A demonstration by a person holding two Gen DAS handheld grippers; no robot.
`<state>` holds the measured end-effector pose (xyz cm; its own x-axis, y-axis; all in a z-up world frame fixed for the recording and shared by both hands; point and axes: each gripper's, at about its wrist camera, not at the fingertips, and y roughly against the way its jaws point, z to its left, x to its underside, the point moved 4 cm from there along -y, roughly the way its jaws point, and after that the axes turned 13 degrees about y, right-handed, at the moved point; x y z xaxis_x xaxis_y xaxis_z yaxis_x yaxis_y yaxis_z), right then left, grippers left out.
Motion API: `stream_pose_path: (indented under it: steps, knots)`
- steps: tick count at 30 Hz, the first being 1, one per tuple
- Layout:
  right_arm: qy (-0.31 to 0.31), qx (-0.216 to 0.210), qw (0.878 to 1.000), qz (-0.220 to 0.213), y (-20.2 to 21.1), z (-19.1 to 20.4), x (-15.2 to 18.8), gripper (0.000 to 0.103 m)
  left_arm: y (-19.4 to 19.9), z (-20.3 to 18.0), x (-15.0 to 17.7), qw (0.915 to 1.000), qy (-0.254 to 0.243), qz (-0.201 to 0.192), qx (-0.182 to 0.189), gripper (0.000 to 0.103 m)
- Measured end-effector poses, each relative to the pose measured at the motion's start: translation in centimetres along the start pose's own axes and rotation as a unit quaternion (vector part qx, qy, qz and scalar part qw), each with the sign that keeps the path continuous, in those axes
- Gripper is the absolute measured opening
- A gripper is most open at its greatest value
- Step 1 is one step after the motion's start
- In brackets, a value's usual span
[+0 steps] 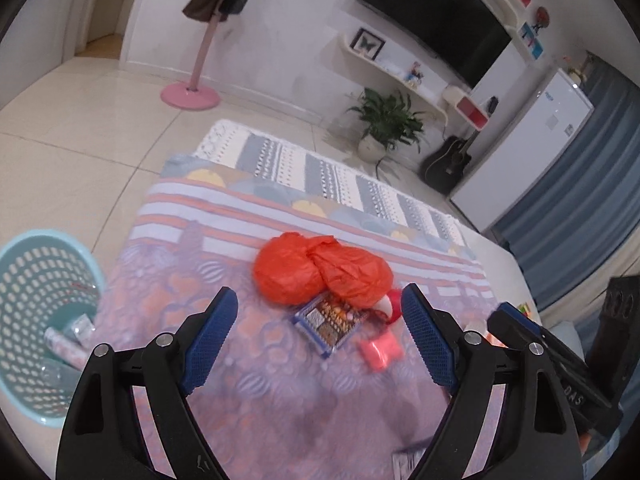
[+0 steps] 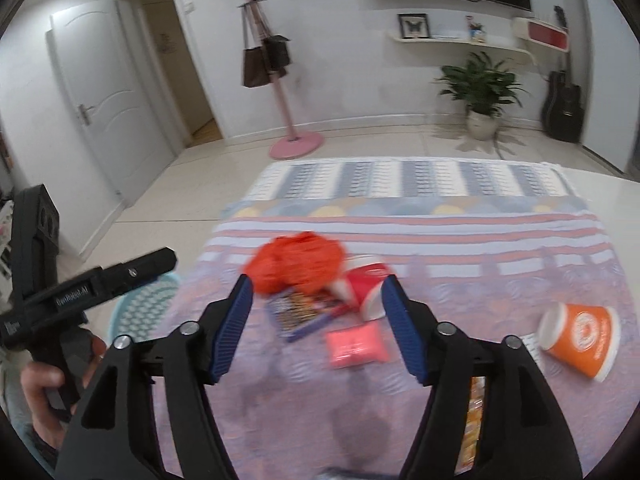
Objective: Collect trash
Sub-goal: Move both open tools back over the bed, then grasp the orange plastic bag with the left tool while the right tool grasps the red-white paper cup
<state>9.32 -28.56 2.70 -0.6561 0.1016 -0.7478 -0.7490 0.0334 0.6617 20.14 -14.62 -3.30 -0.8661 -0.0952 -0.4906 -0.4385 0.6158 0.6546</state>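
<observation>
A crumpled orange plastic bag [image 1: 320, 270] lies on the patterned tablecloth [image 1: 240, 360], with a blue snack packet [image 1: 328, 322], a red-and-white cup [image 1: 390, 308] and a pink packet [image 1: 380, 352] beside it. My left gripper [image 1: 320, 336] is open and empty, just short of them. My right gripper [image 2: 318, 328] is open and empty above the same pile: the bag [image 2: 296, 264], the blue packet [image 2: 300, 312], the red cup [image 2: 366, 286], the pink packet [image 2: 356, 346]. An orange paper cup [image 2: 580, 340] lies on its side at the right.
A teal perforated bin [image 1: 40, 320] holding some wrappers stands on the floor left of the table and shows in the right wrist view [image 2: 148, 304]. A yellow wrapper [image 2: 474, 424] lies under my right finger. A pink coat stand [image 2: 292, 120], a plant [image 2: 480, 92] and a guitar [image 2: 562, 108] stand by the far wall.
</observation>
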Motion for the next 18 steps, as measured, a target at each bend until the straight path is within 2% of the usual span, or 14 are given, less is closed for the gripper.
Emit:
stream_pose_path:
  steps: [3, 10, 18]
  knots:
    - [0.001, 0.022, 1.000, 0.016, -1.9, -2.1, 0.3, 0.067, -3.1, -0.3, -0.5, 0.9998, -0.001, 0.010, -0.016, 0.085]
    - [0.017, 0.014, 0.998, 0.058, -6.6, -4.1, 1.3, 0.072, -9.9, 1.9, -0.8, 0.9977, 0.028, 0.041, -0.047, 0.085]
    - [0.046, -0.003, 0.995, 0.084, -10.6, -3.7, 2.0, 0.073, -12.2, 3.1, -1.1, 0.9966, 0.039, 0.051, -0.052, 0.085]
